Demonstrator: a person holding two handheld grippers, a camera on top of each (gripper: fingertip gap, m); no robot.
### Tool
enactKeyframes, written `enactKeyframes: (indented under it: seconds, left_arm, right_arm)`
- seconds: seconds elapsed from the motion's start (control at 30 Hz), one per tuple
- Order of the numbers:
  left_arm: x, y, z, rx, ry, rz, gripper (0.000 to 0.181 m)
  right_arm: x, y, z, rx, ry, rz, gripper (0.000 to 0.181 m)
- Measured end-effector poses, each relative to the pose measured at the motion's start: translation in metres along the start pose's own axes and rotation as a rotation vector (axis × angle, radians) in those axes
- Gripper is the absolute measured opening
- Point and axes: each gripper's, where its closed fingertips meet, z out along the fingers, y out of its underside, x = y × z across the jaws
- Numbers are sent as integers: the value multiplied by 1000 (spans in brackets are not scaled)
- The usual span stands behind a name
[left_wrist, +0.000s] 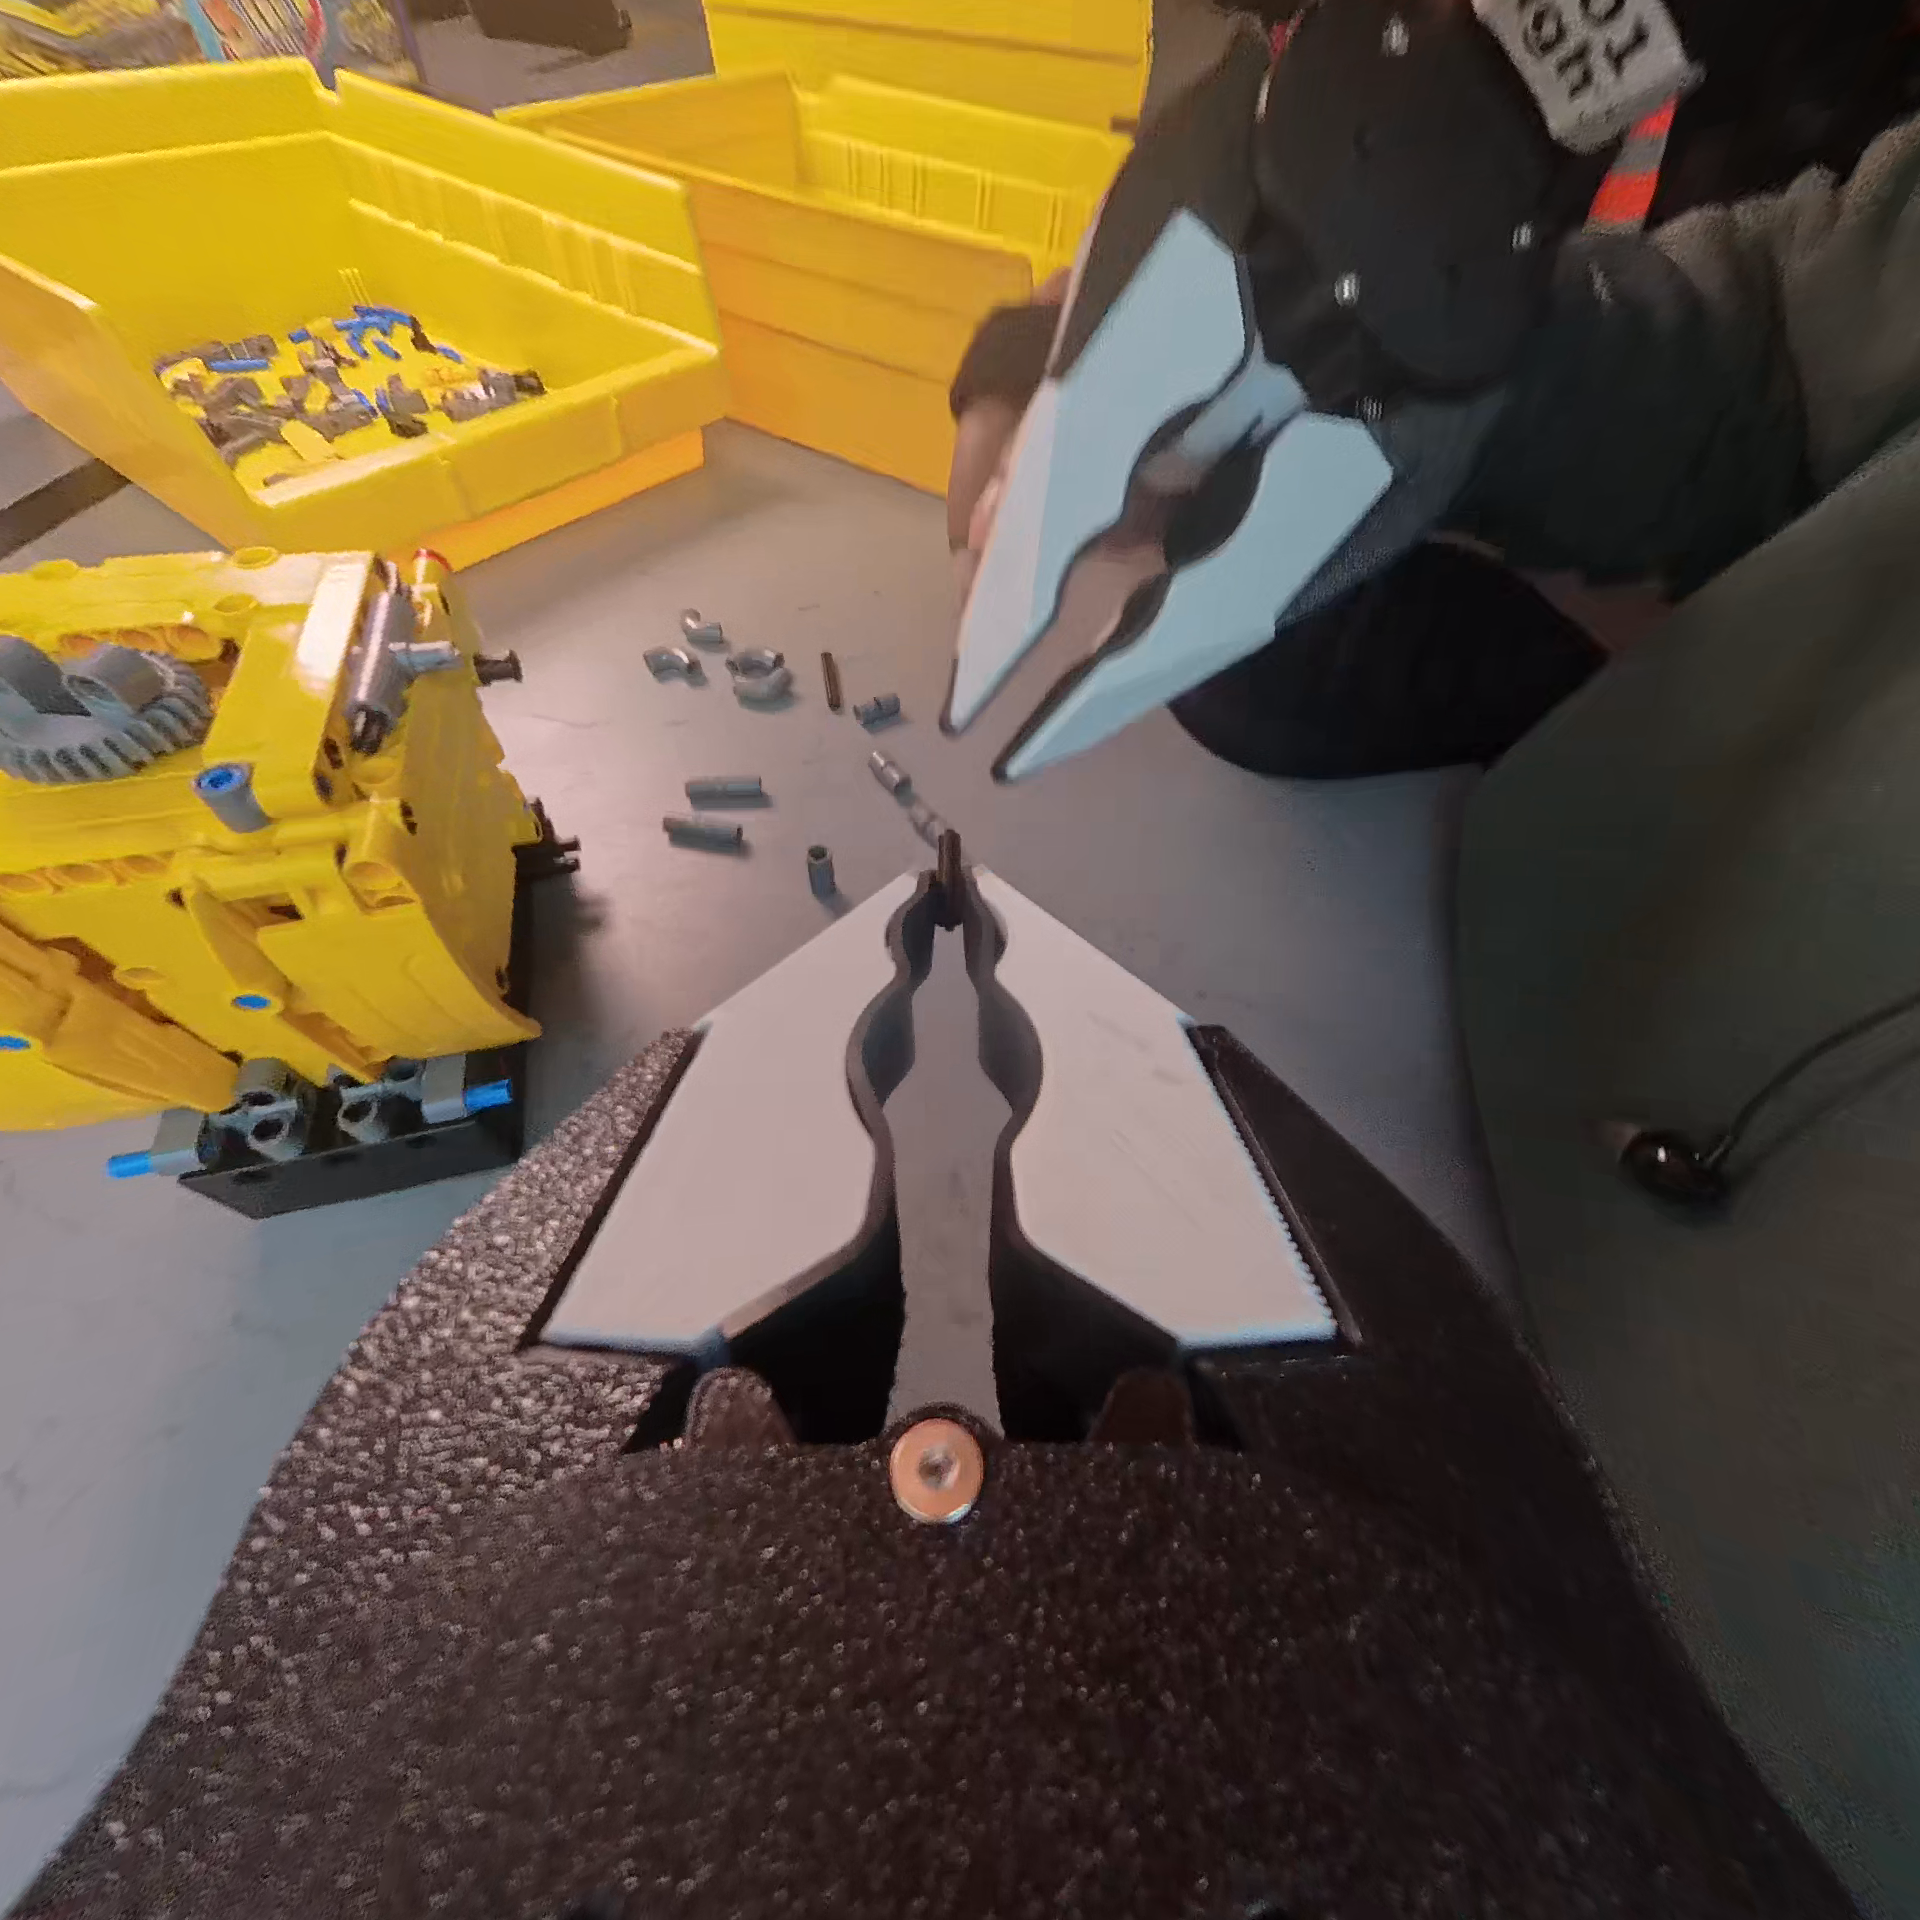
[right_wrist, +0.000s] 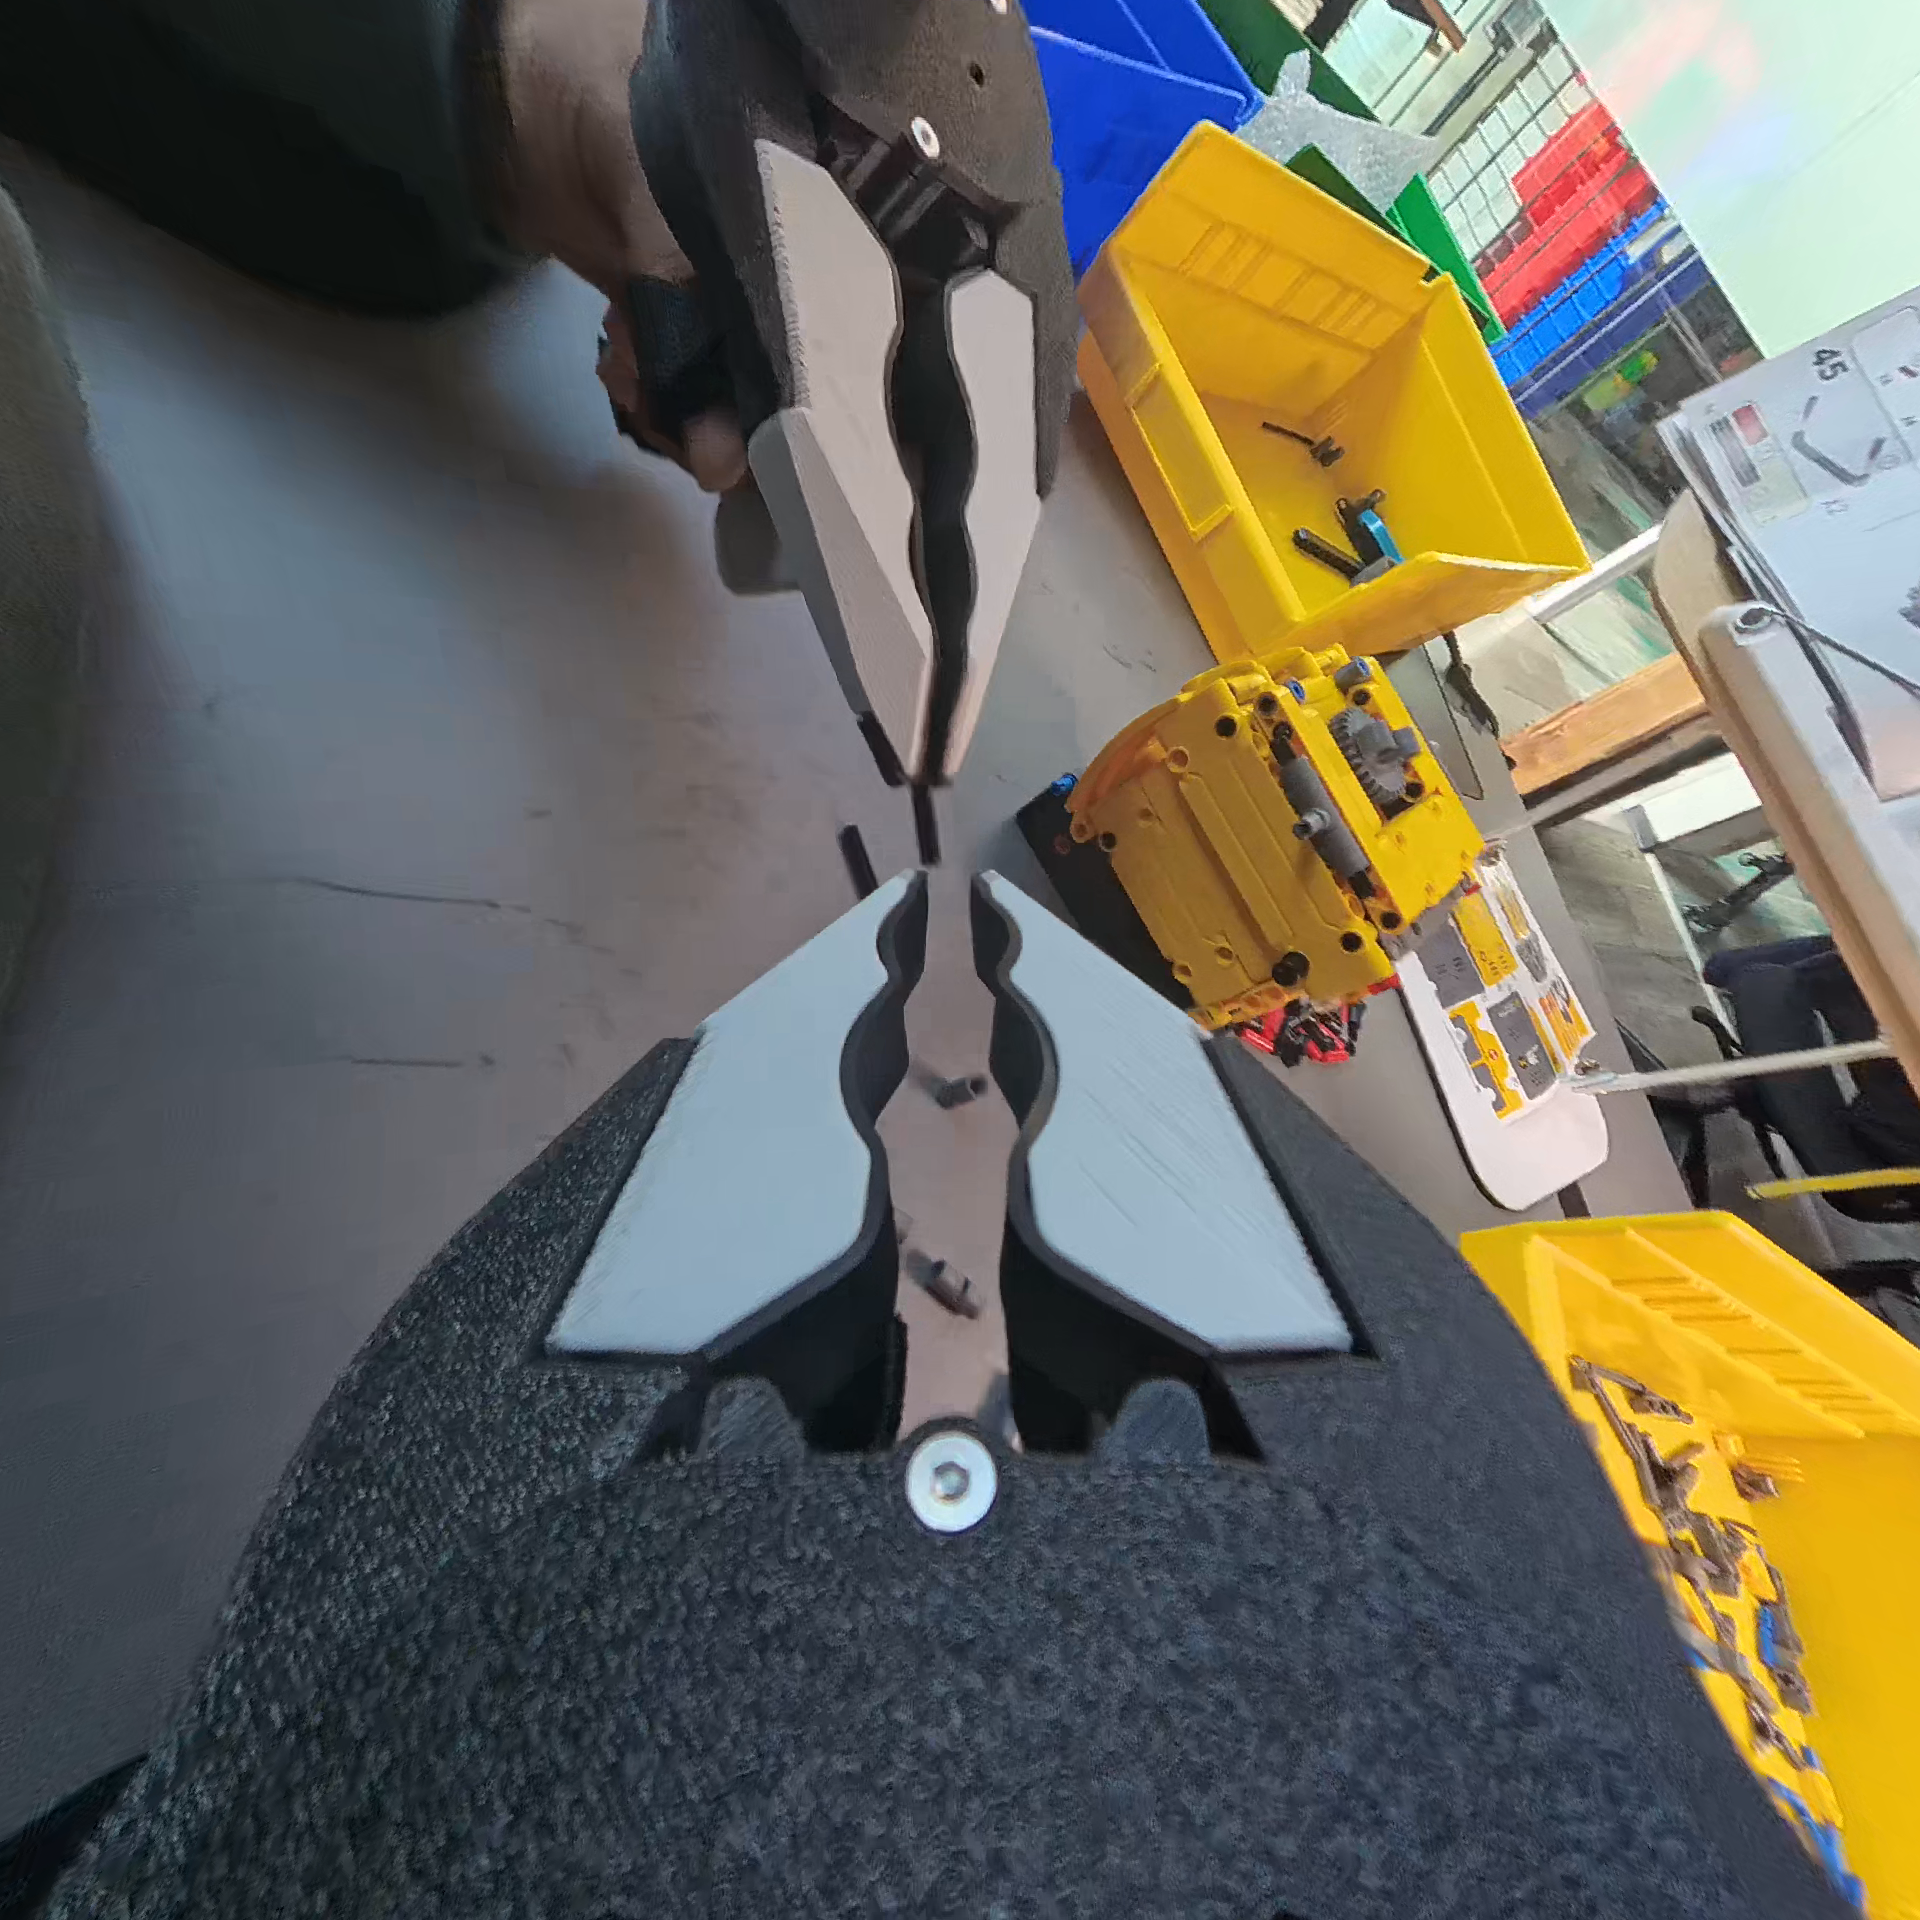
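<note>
My left gripper (left_wrist: 948, 896) is shut on a small black pin (left_wrist: 948, 871) that sticks out past its tips, just above the grey table. In the right wrist view the left gripper (right_wrist: 920, 774) points down with the pin (right_wrist: 925, 823) in its tips. My right gripper (right_wrist: 951, 883) is open by a narrow gap and empty, with its tips right under that pin. It also shows in the left wrist view (left_wrist: 977, 748), tips apart, a little beyond the pin. Loose grey connectors (left_wrist: 717, 795) lie between the grippers and a yellow brick-built model (left_wrist: 270, 831) (right_wrist: 1278, 831).
A yellow bin (left_wrist: 582, 457) with dark and blue small parts stands behind the model. Other yellow bins (right_wrist: 1455, 582) (right_wrist: 1662, 1309), a sticker sheet (right_wrist: 1496, 1018) and an instruction booklet (right_wrist: 1818, 436) lie near the table's edge. A grey-green sleeve (left_wrist: 1714, 935) fills the right side.
</note>
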Motion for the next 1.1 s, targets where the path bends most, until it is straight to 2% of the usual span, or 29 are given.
enactKeyframes:
  seconds: [0.1, 0.2, 0.37, 0.47, 0.6, 0.73, 0.9, 1.0, 1.1]
  left_arm:
    - [-6, 35, -10, -180, 19, 36, 4]
    - [-10, 62, -11, -287, -19, 100, 4]
    - [-18, 78, -5, -382, -68, 172, 3]
    - [-22, 81, -5, -395, -97, 185, 11]
    - [-30, 68, -10, -326, -132, 143, 25]
    - [-42, 45, -17, -196, -185, 93, 29]
    - [-50, 32, -18, -111, -231, 69, 29]
    - [-53, 32, -18, -100, -242, 56, 29]
    - [-55, 33, -18, -99, -244, 45, 29]
  right_arm:
    - [21, 17, -20, -54, 51, 61, 18]
    - [54, 32, -54, -84, 157, 111, 18]
    - [130, 52, -141, -115, 417, 224, 18]
    - [167, 91, -193, -222, 523, 327, 19]
    - [207, 164, -249, -477, 623, 353, 16]
    - [226, 245, -277, -726, 574, 425, 12]
    - [220, 334, -273, -1000, 363, 472, 7]
    - [207, 365, -259, -1095, 165, 341, 4]
    - [192, 381, -248, -1128, 2, 306, 3]
